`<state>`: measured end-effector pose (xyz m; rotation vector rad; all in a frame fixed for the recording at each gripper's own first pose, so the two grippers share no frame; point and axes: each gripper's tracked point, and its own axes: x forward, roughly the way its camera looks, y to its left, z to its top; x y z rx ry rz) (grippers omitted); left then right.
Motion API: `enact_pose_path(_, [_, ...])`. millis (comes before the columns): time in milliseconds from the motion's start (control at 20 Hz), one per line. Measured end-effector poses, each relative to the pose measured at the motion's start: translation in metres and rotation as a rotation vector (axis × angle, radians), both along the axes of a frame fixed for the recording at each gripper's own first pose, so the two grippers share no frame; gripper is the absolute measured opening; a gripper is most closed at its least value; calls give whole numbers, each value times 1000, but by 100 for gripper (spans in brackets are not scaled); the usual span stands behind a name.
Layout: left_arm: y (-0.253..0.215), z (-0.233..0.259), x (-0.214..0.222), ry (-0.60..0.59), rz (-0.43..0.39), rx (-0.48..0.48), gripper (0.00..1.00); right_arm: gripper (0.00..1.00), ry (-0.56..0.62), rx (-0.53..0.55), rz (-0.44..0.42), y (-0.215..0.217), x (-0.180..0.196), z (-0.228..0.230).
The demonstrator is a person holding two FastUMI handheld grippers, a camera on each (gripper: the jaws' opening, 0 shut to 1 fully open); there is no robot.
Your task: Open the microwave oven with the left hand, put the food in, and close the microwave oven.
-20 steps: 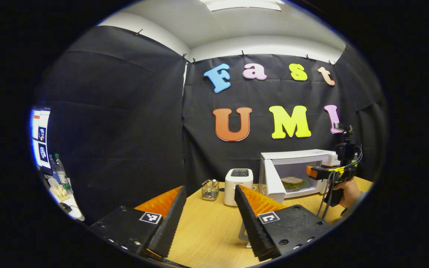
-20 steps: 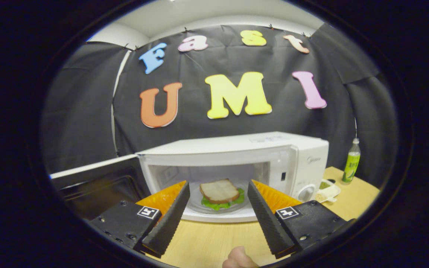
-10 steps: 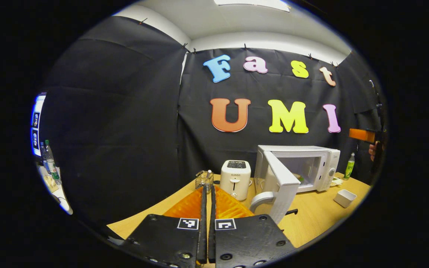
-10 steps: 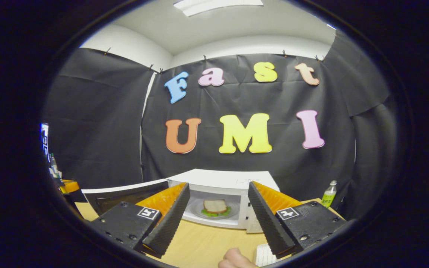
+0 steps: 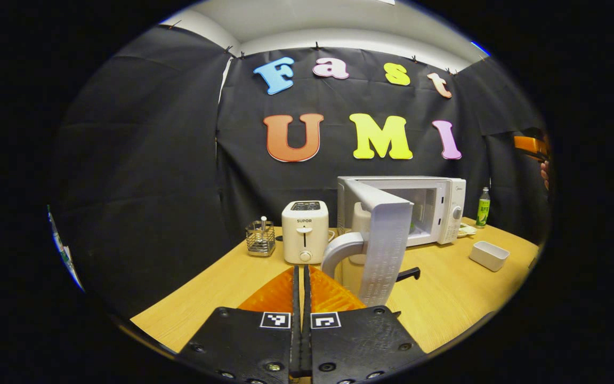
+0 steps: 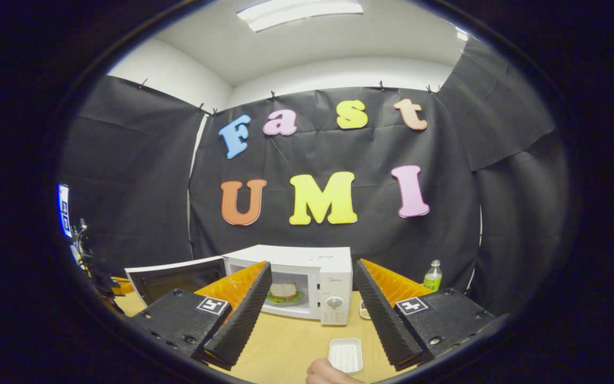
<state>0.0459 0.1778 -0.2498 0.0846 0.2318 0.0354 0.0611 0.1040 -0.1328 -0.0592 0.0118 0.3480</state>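
The white microwave stands at the back of the wooden table with its door swung wide open, the curved handle facing me. My left gripper is shut on nothing, low over the table, just short of that handle. In the right gripper view the sandwich lies on the glass plate inside the microwave. My right gripper is open and empty, held well back from the oven. It also shows far off at the right edge of the left gripper view.
A white toaster and a wire utensil holder stand left of the microwave. A small white dish sits on the table at the right, a green bottle behind it. A thumb shows below the right gripper.
My left gripper went from open to shut and swung round to face the door handle. My right gripper pulled back and up from the oven, leaving the sandwich inside.
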Motion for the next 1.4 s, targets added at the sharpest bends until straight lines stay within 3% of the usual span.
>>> enact_pose_path(50, [-6, -1, 2, 1, -8, 2, 0, 93, 3, 3, -10, -6, -2, -1])
enact_pose_path(100, [-15, -3, 3, 11, -29, -15, 0, 99, 8, 3, -14, -12, -5, -4])
enact_pose_path(250, [-56, -1, 9, 1, -114, -58, 0, 99, 34, -3, -27, -32, -6, -13])
enact_pose_path(300, [-67, -3, 13, -2, -137, -61, 0, 93, 44, 3, -30, -39, -7, -16])
enact_pose_path(350, [-81, -2, 18, -7, -163, -64, 0, 99, 54, 12, -31, -45, -7, -18])
enact_pose_path(800, [-189, -16, 59, 8, -367, -102, 0, 99, 65, 39, -94, -104, -6, -22])
enact_pose_path(1400, [-289, -24, 132, 23, -473, -178, 0, 99, 101, 41, -141, -147, 14, -40])
